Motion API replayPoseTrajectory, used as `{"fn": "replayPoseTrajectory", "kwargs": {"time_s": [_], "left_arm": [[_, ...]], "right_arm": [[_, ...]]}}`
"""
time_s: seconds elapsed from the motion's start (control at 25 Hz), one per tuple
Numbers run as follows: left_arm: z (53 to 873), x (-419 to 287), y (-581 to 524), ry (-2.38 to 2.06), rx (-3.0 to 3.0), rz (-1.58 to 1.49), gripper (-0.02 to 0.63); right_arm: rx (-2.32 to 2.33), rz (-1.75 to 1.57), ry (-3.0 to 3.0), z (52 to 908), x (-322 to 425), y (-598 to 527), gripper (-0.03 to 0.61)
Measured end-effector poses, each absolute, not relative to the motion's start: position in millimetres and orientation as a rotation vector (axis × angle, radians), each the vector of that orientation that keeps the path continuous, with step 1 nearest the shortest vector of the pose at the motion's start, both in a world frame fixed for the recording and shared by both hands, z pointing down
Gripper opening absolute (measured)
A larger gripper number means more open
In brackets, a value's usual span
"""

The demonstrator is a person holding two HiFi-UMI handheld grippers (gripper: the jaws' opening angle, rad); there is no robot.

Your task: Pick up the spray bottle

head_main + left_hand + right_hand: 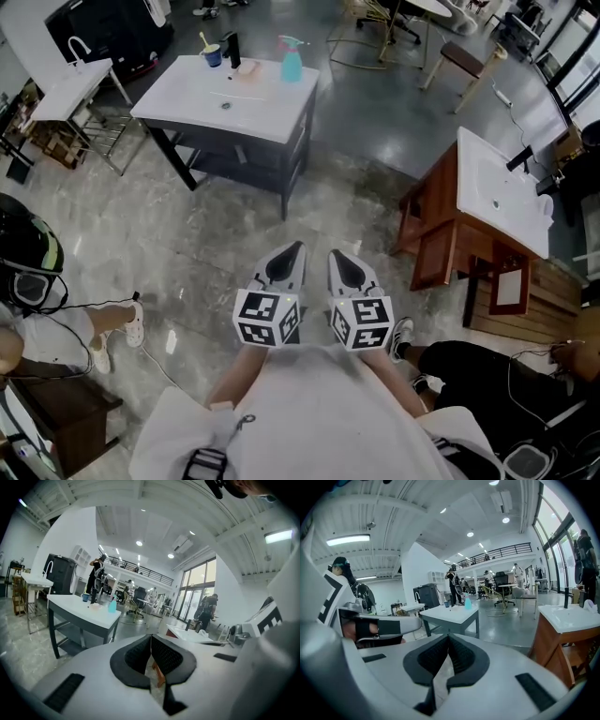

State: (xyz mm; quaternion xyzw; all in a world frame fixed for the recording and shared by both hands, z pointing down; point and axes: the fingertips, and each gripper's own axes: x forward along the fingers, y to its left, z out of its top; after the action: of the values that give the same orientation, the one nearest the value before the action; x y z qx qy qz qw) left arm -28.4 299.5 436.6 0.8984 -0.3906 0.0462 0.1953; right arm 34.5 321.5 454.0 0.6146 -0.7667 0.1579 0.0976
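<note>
Clenched w/ nothing btwn the pads, my left tongs [296,247] & right tongs [334,253] sit side by side just ahead of me, over the grey floor [216,244]. Well beyond them stands a white sink worktop [267,108]. The blue spray bottle [292,61] is upright near its far edge, right of a black tap [232,49] & a cup [213,54], well apart from both tongs. A wooden vanity [436,239] stands to my right.

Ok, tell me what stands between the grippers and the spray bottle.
Only open floor lies ahead of the left gripper and right gripper. The spray bottle stands at the far edge of the white sink table, so the tabletop itself lies between.
</note>
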Motion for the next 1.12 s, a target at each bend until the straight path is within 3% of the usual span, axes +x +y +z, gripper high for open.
{"fn": "replayPoseTrajectory", "kwargs": {"time_s": [1.12], "left_arm": [[451.6,-74.3,139.5,-1.005,2.492,0.174,0.028]], "right_arm": [[1.787,0.535,-2.238,470.9,-21.4,159.7,0.028]]}}
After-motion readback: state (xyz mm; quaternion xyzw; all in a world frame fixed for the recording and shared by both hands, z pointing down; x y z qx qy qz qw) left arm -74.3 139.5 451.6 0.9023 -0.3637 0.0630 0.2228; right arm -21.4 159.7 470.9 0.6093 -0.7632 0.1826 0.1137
